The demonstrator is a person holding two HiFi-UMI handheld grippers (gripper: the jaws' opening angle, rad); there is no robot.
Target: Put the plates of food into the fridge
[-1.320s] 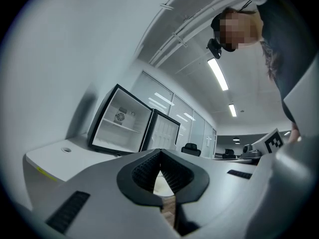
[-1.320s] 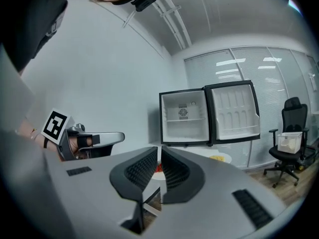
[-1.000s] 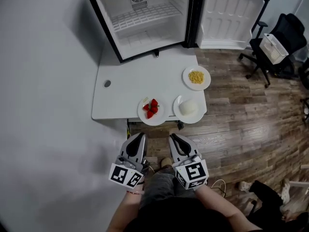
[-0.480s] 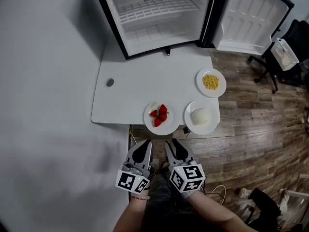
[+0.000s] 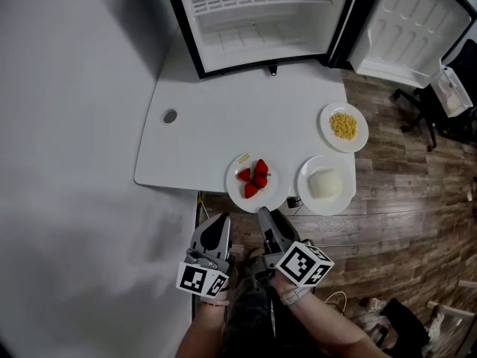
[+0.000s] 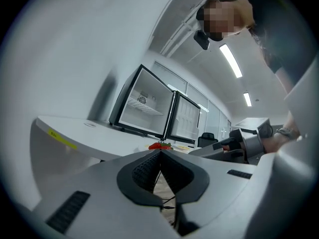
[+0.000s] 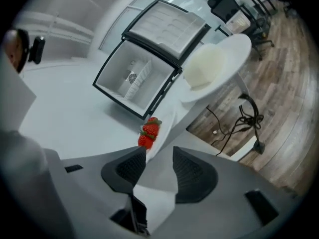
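Three white plates stand near the table's front right corner: one with strawberries, one with a white mound of food, one with yellow food. The open fridge stands at the table's far side. My left gripper is shut and empty, level, just before the table's front edge. My right gripper is rolled on its side, and its jaws have just been opening. In the right gripper view the right gripper has the strawberry plate's rim at its tips, and the pads do not press on it.
The fridge door is swung open to the right. A round cable hole is in the table at the left. Office chairs stand on the wooden floor at the right. Cables lie on the floor under the table's corner.
Both grippers have sunk and come up to the table's front edge. The right gripper has rolled onto its side and its jaws have opened. The left gripper stays shut.
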